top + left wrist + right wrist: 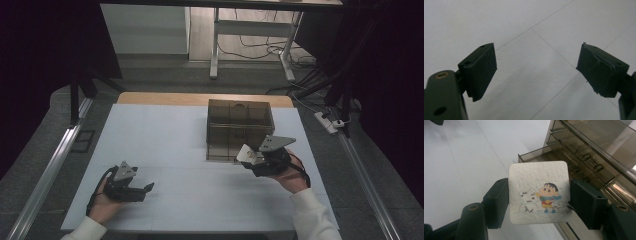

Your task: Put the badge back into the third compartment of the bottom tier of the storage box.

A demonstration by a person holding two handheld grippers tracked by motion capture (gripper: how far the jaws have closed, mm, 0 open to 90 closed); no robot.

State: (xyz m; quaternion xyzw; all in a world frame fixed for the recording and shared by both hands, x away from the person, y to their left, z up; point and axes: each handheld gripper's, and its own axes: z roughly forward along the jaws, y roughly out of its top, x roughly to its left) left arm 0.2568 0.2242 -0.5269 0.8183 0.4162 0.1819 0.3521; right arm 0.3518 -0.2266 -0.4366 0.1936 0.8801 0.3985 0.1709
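- Right claw (539, 202) clamps a square white coaster (539, 192) printed with a cartoon boy and snowman, held just in front of the smoky drawer box (240, 127), whose lowest drawer stands open
- Left claw (536, 72) gapes wide with nothing between its pads, low over the white worktop (165, 140)

We count two tools: left tool (148, 187), right tool (245, 155). One white square card (539, 192) with a cartoon print. One smoked-plastic drawer box (240, 127), one drawer (534, 157) pulled out. One desk (165, 140). Two hands.
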